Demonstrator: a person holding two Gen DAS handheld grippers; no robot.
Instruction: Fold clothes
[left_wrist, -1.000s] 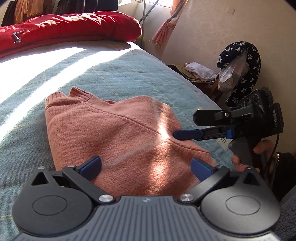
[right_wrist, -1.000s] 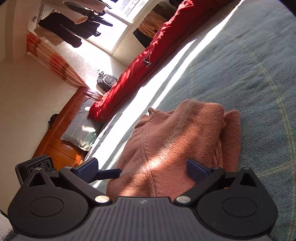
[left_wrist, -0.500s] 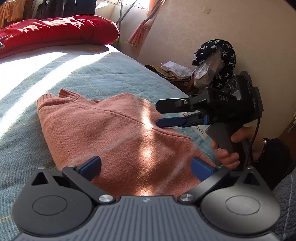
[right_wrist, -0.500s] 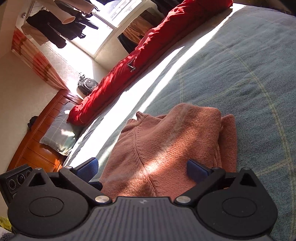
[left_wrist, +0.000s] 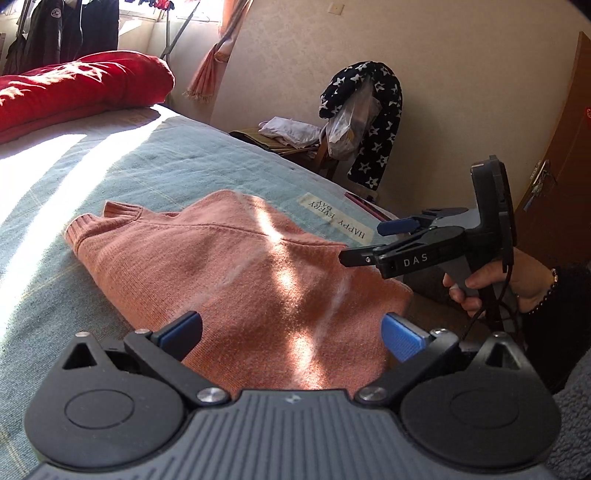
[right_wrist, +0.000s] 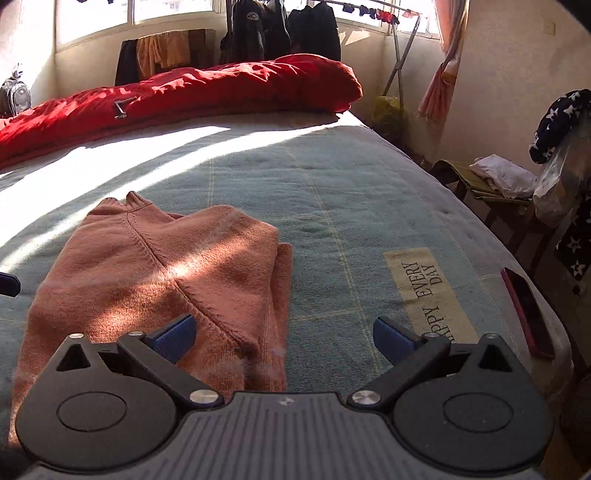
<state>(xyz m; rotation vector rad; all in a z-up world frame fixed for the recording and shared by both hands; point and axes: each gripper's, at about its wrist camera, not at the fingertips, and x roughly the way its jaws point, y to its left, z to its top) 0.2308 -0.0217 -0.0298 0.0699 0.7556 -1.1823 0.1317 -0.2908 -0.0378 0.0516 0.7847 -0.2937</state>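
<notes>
- We saw the pink knitted sweater (left_wrist: 236, 280) lying folded on the blue-grey bedspread (right_wrist: 332, 184), its ribbed collar pointing toward the far end of the bed, one folded edge doubled along its right side in the right wrist view.
- Around it we noted a long red duvet (right_wrist: 184, 92) heaped across the far end of the bed, a cloth label (right_wrist: 424, 291) reading "HAPPY EVERY DAY" sewn on the bedspread to the right of the sweater, and a dark red phone (right_wrist: 528, 314) at the bed's right edge.
- Beyond the bed stood a chair draped with a star-patterned garment (left_wrist: 373, 122), with folded whites (left_wrist: 288, 131) beside it; nothing lay between our grippers and the sweater.
- Our left gripper (left_wrist: 291, 328) hung over the sweater's near edge, its blue pads spread wide and holding nothing.
- Our right gripper (right_wrist: 282, 334) was likewise parted and empty, over the sweater's right edge; in the left wrist view a hand (left_wrist: 517, 280) held it level above the sweater's right corner.
- Against half a second earlier, the right gripper had drawn back to the right, off the sweater's middle, and had turned to face straight up the bed; the sweater itself lay unchanged.
</notes>
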